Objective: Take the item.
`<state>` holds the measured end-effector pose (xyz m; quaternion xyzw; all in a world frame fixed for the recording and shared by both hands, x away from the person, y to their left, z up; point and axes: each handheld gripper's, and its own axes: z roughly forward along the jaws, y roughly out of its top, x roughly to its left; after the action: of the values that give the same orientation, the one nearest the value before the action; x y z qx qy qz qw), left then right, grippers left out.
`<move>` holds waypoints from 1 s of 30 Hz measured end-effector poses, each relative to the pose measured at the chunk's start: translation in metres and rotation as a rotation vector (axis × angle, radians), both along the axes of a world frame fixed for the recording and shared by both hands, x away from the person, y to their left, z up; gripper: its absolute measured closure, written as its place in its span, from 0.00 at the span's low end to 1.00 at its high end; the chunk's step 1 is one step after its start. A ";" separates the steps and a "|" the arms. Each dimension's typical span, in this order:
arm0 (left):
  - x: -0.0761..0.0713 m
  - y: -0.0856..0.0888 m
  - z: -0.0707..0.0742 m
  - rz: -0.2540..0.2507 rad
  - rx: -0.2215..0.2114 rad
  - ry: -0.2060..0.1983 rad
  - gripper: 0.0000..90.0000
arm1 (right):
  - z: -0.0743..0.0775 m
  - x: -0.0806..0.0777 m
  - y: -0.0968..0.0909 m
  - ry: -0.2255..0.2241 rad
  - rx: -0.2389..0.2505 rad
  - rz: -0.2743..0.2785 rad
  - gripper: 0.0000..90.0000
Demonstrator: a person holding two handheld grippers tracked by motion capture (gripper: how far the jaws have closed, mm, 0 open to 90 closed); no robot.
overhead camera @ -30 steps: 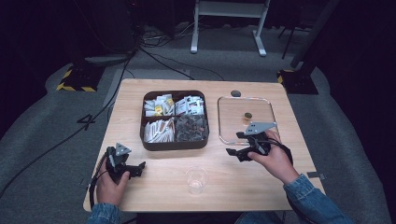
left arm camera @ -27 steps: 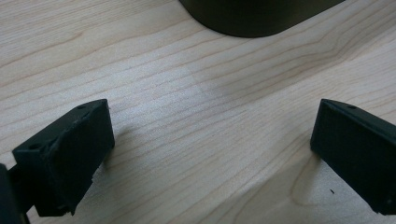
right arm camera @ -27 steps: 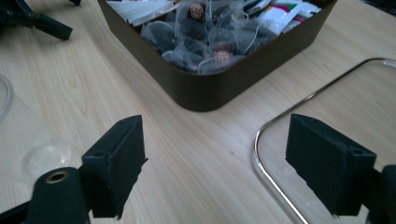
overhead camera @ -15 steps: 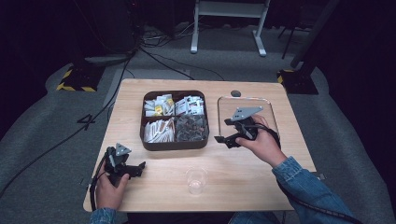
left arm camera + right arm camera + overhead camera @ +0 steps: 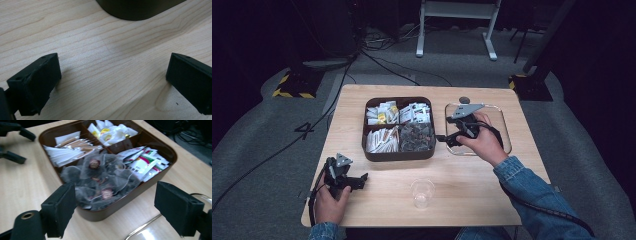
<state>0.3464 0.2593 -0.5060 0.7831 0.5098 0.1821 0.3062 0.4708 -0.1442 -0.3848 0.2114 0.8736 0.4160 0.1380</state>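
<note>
A brown four-compartment tray (image 5: 398, 156) stands mid-table. In the right gripper view its near compartment holds dark mesh tea bags (image 5: 100, 180), with white stick sachets (image 5: 67, 150), yellow-white packets (image 5: 110, 131) and red-green sachets (image 5: 145, 160) in the others. My right gripper (image 5: 444, 140) hovers over the left part of a clear glass lid (image 5: 504, 125) and points at the tray's right wall, jaws open and empty (image 5: 117, 195). My left gripper (image 5: 361, 181) rests low at the front left, open over bare wood (image 5: 112, 80).
A clear plastic cup (image 5: 422, 192) stands near the front edge, between the two hands. The tray's dark corner (image 5: 135, 10) lies just ahead of the left gripper. The lid's rim (image 5: 147, 230) sits under the right gripper. Cables and stands lie on the floor beyond the table.
The right hand has moved left and away from the person, from the table's right side to above the glass lid, close to the tray. The left hand has stayed put.
</note>
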 end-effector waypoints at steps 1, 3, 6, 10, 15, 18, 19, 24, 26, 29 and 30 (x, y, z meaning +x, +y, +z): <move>0.000 0.000 0.000 -0.001 0.001 0.001 0.00 | 0.000 0.003 0.001 -0.007 -0.004 -0.007 0.20; 0.000 0.000 0.000 -0.001 0.000 0.001 0.00 | 0.000 0.008 0.003 -0.013 -0.005 -0.012 0.20; 0.001 0.000 0.000 -0.004 0.002 0.002 0.00 | 0.000 0.015 0.006 -0.004 0.010 -0.015 0.20; 0.001 0.000 0.000 -0.007 0.002 0.002 0.00 | 0.000 0.022 0.012 0.008 0.041 0.008 0.20; 0.002 0.000 0.000 -0.008 0.000 0.003 0.00 | -0.004 0.029 0.023 0.020 0.053 0.042 0.20; 0.002 0.000 0.000 -0.010 -0.001 0.001 0.00 | -0.008 0.032 0.030 0.035 0.045 0.044 0.23; 0.002 0.000 0.000 -0.010 0.000 0.000 0.00 | -0.010 0.033 0.031 0.041 0.039 0.046 0.24; 0.002 0.000 0.000 -0.010 0.000 0.000 0.00 | -0.019 0.035 0.042 0.076 0.035 0.053 0.29; 0.002 0.000 0.000 -0.010 0.000 0.001 0.00 | -0.022 0.036 0.047 0.087 0.043 0.059 0.30; 0.002 0.000 0.000 -0.011 0.000 0.001 0.00 | -0.027 0.035 0.055 0.103 0.054 0.075 0.32; 0.002 0.000 0.000 -0.011 0.001 0.001 0.00 | -0.029 0.034 0.057 0.107 0.053 0.076 0.33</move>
<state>0.3487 0.2593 -0.5059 0.7861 0.5056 0.1800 0.3066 0.5053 -0.0871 -0.4136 0.2035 0.8758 0.4322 0.0693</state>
